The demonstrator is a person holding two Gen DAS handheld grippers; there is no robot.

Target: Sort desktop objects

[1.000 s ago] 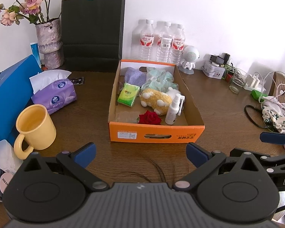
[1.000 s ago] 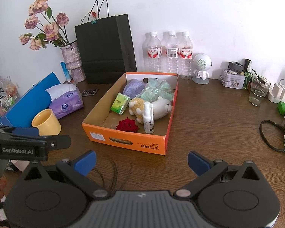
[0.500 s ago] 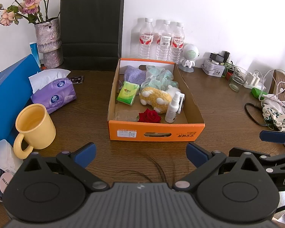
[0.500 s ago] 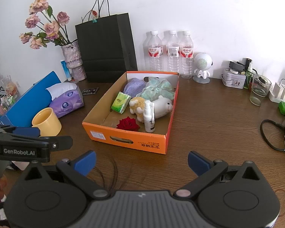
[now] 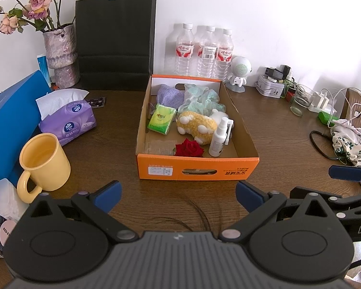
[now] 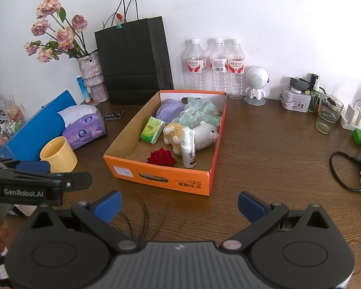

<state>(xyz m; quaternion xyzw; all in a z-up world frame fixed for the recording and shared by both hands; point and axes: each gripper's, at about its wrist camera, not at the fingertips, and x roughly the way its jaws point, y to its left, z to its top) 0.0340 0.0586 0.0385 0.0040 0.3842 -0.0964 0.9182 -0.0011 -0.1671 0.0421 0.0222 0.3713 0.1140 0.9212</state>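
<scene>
Black paper bag [image 5: 115,41], water bottles [image 5: 205,50], vase [image 5: 59,53].

An open orange cardboard box [image 5: 197,171] sits on the brown wooden desk, its printed front wall with a cut-out handle facing the cameras. Inside, a red rose head [image 5: 189,147] lies at the front beside an upright white spray bottle [image 5: 219,137], with a yellow-and-white plush sheep [image 5: 196,127] lying on its side just behind them. A green tissue packet [image 5: 161,119] rests toward the left wall, and a lavender cloth [image 5: 168,95] and a pale green scrunched fabric [image 5: 201,98] fill the back.
</scene>
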